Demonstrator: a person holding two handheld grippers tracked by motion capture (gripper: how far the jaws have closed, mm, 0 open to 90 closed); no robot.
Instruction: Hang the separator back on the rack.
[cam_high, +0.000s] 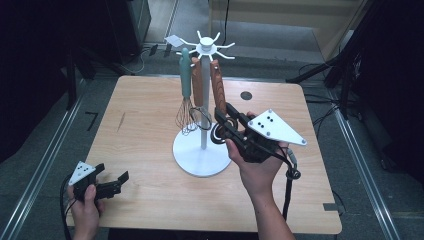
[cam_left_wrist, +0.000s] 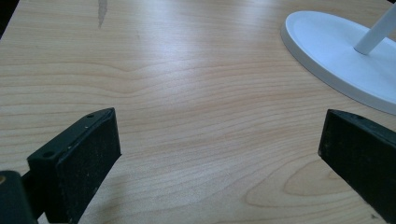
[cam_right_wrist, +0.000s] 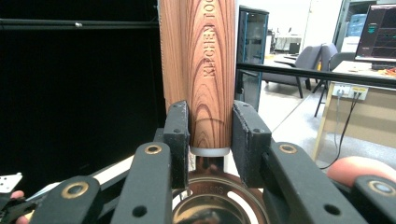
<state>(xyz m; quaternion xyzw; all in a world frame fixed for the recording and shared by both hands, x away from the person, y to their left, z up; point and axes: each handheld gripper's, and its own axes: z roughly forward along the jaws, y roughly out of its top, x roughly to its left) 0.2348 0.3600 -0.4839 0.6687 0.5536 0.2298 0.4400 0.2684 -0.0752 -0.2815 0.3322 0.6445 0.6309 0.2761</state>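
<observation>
A white hook stand (cam_high: 200, 155) rises from mid-table, and three utensils hang from it. They are a teal-handled whisk (cam_high: 185, 75), a wood-handled utensil (cam_high: 198, 82) and a second wood-handled utensil (cam_high: 218, 87). My right gripper (cam_high: 222, 120) is shut on the lower end of that second handle (cam_right_wrist: 203, 60), just above its metal collar and round metal head (cam_right_wrist: 215, 200). The jaws of the right gripper (cam_right_wrist: 211, 135) press on both sides of the wood. My left gripper (cam_high: 112, 172) rests open near the table's front left corner. Bare wood lies between the jaws of the left gripper (cam_left_wrist: 219, 154), and the stand's base (cam_left_wrist: 341, 56) is ahead to its right.
The wooden table (cam_high: 150, 200) carries a dark round spot (cam_high: 245, 95) at the back right and a dark streak (cam_high: 120, 121) at the left. Metal floor rails run along both sides. A cable (cam_high: 288, 190) trails from the right gripper across the front right.
</observation>
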